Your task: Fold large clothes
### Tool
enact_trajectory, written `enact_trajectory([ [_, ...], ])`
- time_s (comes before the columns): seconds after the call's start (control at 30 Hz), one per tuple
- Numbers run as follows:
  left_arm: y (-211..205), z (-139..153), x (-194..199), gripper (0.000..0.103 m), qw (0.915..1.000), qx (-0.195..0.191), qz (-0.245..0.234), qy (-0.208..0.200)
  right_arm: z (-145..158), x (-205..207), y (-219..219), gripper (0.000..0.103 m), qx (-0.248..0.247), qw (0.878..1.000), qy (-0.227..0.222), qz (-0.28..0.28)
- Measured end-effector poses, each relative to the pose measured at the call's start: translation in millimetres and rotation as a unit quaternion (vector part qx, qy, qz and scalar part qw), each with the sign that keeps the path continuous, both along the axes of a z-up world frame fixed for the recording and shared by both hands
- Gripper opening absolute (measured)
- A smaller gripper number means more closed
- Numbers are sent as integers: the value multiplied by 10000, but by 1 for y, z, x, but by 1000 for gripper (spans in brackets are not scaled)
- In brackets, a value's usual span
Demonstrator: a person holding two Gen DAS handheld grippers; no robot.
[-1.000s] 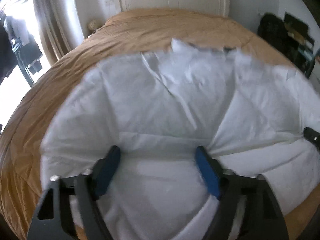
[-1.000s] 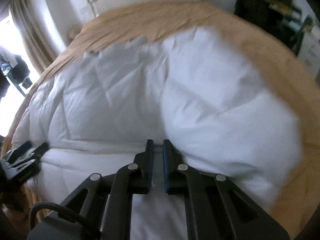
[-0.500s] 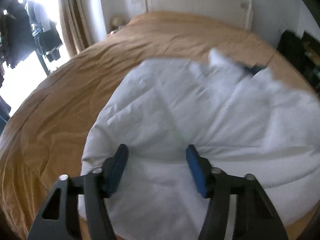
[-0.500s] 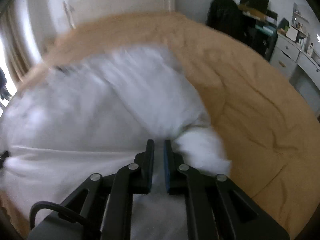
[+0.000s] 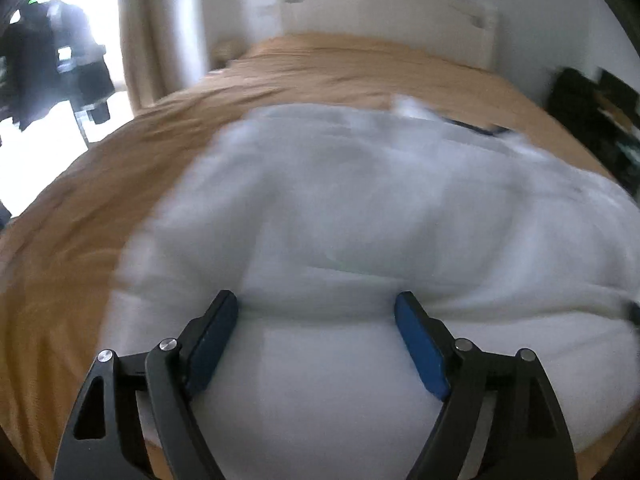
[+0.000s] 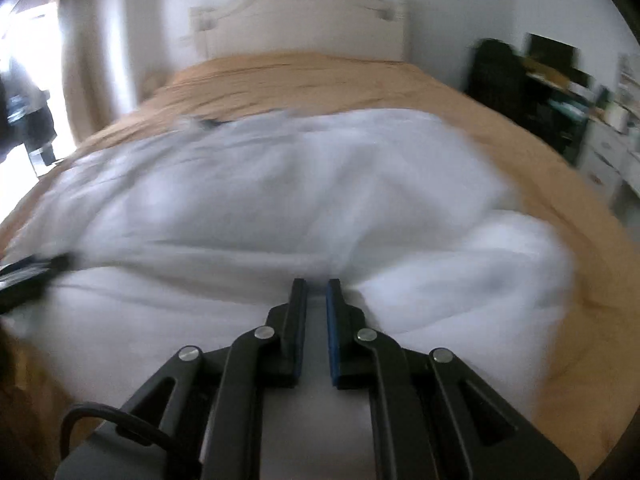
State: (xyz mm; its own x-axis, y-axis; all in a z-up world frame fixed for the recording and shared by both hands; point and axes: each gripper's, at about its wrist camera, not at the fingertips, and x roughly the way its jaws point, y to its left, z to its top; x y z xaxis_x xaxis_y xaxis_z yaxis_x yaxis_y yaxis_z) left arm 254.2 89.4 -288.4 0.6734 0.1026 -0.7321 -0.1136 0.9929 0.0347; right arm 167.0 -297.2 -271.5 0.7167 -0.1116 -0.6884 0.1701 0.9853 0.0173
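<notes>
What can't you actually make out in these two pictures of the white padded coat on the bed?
- Puffy white garment: motion blur in both views hides its seams, sleeves and fold lines.
- Narrowly parted right gripper: whether fabric sits between its pads is unclear.
- Left gripper: open; cloth contact unclear.
- Dark strip at the garment's far edge: too smeared to identify.
- Tan bedspread: near part covered.
</notes>
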Motion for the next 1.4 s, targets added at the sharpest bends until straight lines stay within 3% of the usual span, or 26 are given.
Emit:
enact_trajectory([
  [0.1,42,-7,7,85,9994,-63,326,128,-3,-7,-46,3,139,9992,122,-363],
  [0.13,60,-10,9,94,9979,-180,583,198,-5,-5,-61,0,261,9985,194,-450],
  [0.17,76,-12,9,94,9958,-429,774,239,-7,-2,-70,0,338,9979,264,-484],
  [0.2,90,-14,9,94,9924,-759,909,328,-8,0,-73,0,356,9976,319,-500],
  [0.27,95,-7,11,81,9910,-872,943,377,1,0,-72,0,244,9972,407,-583],
  [0.3,90,2,11,64,9923,-823,861,328,12,2,-67,1,233,9969,385,-646],
  [0.33,82,12,10,59,9934,-782,785,282,21,1,-62,2,366,9971,280,-609],
  [0.4,59,34,9,59,9941,-995,438,64,48,6,-42,2,726,9968,-88,-337],
  [0.5,9,56,20,61,9924,-1205,-217,-109,67,32,3,2,840,9960,-215,232],
  [0.6,-45,49,39,61,9922,-977,-767,91,67,61,46,2,891,9932,-53,749],
  [0.67,-63,30,53,62,9897,-1012,-890,492,53,76,56,2,886,9926,235,802],
  [0.73,-69,17,56,63,9915,-815,-806,610,30,88,52,1,760,9929,604,687],
  [0.8,-56,10,64,63,9938,-631,-662,636,14,90,29,0,593,9944,757,435],
  [0.97,1,2,95,64,9960,-292,-131,836,8,93,-54,0,1032,9913,804,-150],
  [1.07,12,2,106,72,9947,-77,57,1025,9,97,-83,0,1294,9865,933,-371],
  [1.13,11,17,112,64,9932,-338,103,1111,22,102,-85,2,1435,9844,904,-468],
  [1.2,1,35,116,64,9922,-769,-140,970,39,108,-70,2,1474,9865,663,-274],
  [1.23,-7,39,117,65,9927,-759,-255,905,50,118,-58,2,1445,9878,568,-140],
  [1.3,-35,39,125,66,9939,-362,-505,913,56,138,-39,4,1401,9883,601,0],
  [1.4,-64,15,143,68,9907,233,-616,1191,40,175,-11,4,933,9887,1161,162],
])
